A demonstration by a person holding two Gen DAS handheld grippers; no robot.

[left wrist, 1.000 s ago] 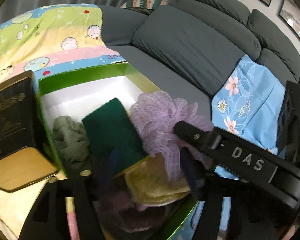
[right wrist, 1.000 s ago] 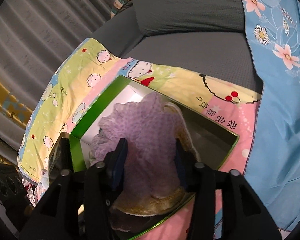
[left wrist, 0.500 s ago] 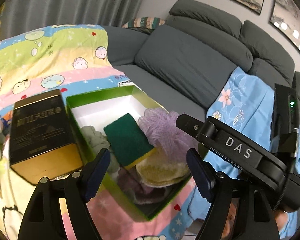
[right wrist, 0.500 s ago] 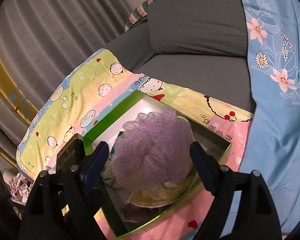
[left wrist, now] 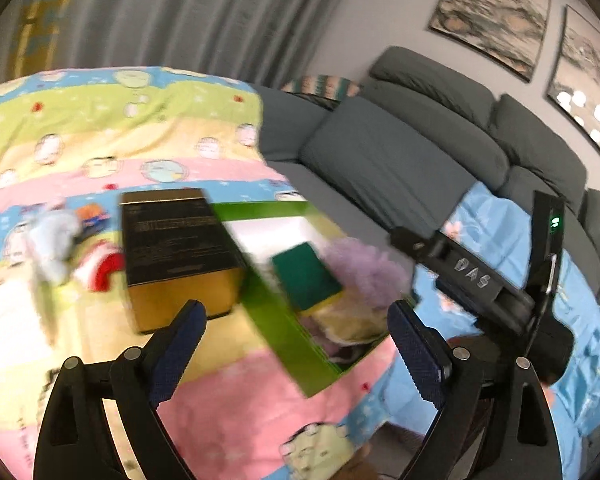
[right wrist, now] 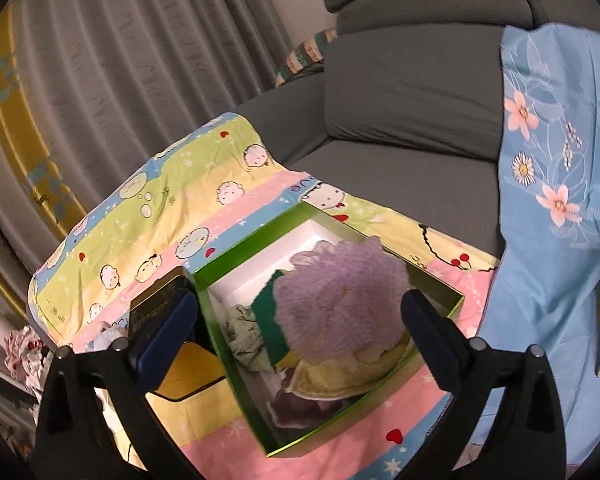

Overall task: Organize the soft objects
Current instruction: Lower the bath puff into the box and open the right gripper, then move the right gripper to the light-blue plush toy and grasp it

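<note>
A: What is seen from left to right, and how much is judged done?

B: At nine o'clock, a pale blue plush toy (left wrist: 54, 240) and a red-and-white soft item (left wrist: 104, 270) are left lying on the cartoon-print blanket (left wrist: 120, 128), beside a black-and-gold rectangular carton (left wrist: 180, 248). At the centre, the green cardboard box with white lining (right wrist: 236, 344) is already filled with a green scouring sponge (left wrist: 306, 276), a lilac mesh bath pouf (right wrist: 340, 304) and folded cloths. The task is judged mostly done.

A: How is the box oriented?

B: Its long axis is run from eleven to five o'clock in the right view.

A: And the jaws?

B: On the left gripper (left wrist: 296, 344) and the right gripper (right wrist: 300, 328) they are being opened, wide apart, with nothing gripped.
</note>
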